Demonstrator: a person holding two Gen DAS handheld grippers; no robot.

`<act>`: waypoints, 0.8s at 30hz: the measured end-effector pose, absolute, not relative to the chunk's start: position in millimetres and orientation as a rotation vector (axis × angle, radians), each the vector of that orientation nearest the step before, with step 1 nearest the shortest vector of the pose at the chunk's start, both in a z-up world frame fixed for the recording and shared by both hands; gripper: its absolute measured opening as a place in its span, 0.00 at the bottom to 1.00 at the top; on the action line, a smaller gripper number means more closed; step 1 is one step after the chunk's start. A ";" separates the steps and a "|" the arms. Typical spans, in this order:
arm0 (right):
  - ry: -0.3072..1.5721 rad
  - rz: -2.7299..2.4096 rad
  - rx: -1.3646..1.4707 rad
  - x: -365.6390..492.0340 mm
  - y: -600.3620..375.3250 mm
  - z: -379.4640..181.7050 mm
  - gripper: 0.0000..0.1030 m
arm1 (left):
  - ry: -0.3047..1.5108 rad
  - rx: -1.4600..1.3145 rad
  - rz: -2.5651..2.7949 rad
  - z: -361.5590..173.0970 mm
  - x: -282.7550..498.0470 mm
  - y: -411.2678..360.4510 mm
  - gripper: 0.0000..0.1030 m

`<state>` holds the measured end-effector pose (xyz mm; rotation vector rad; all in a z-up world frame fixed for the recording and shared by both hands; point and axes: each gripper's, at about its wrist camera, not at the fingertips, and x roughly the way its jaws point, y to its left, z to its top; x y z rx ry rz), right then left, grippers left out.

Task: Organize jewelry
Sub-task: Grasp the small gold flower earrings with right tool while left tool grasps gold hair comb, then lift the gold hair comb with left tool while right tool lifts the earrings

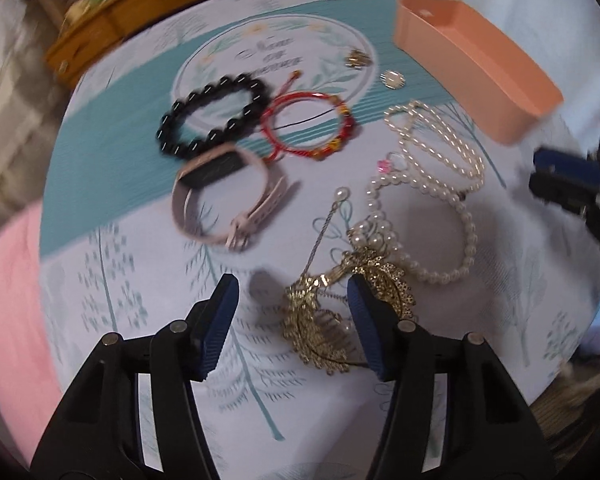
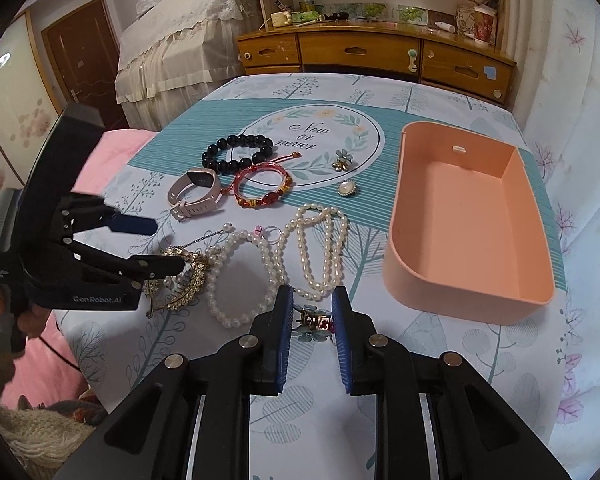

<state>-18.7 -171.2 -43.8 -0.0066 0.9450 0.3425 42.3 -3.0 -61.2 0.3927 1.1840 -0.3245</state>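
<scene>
Jewelry lies spread on a patterned cloth. My left gripper (image 1: 292, 292) is open, its jaws either side of a gold hair comb (image 1: 320, 332); it also shows in the right wrist view (image 2: 168, 246). My right gripper (image 2: 310, 300) has its jaws narrowly apart around a small flower hair clip (image 2: 314, 320); whether they touch it I cannot tell. A pearl bracelet (image 2: 240, 280), a pearl necklace (image 2: 320, 248), a red bracelet (image 2: 262, 188), a black bead bracelet (image 2: 238, 152) and a pink watch (image 2: 194, 196) lie beyond. The orange tray (image 2: 464, 216) is empty at the right.
A flower brooch (image 2: 342, 162), a pearl brooch (image 2: 346, 189) and a small ring (image 2: 274, 233) lie mid-table. A wooden dresser (image 2: 372, 52) stands behind the table. Pink fabric (image 2: 112, 148) lies at the left edge.
</scene>
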 end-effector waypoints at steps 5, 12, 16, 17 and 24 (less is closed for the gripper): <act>0.946 0.337 0.013 -19.3 -175.4 -44.1 0.19 | 1.184 0.489 -0.435 -63.8 43.2 -14.5 0.36; 0.955 0.338 0.027 -19.8 -176.4 -46.4 0.19 | 1.191 0.576 -0.555 -67.5 45.8 -21.2 0.32; 0.954 0.339 0.032 -21.7 -175.8 -46.3 0.19 | 1.217 0.601 -0.628 -68.9 49.5 -22.2 0.25; 0.955 0.339 0.031 -21.8 -175.5 -46.4 0.19 | 1.229 0.609 -0.644 -69.8 51.9 -23.2 0.24; 0.968 0.335 0.043 -21.7 -175.3 -49.2 0.19 | 1.245 0.706 -0.721 -71.7 57.5 -32.3 0.19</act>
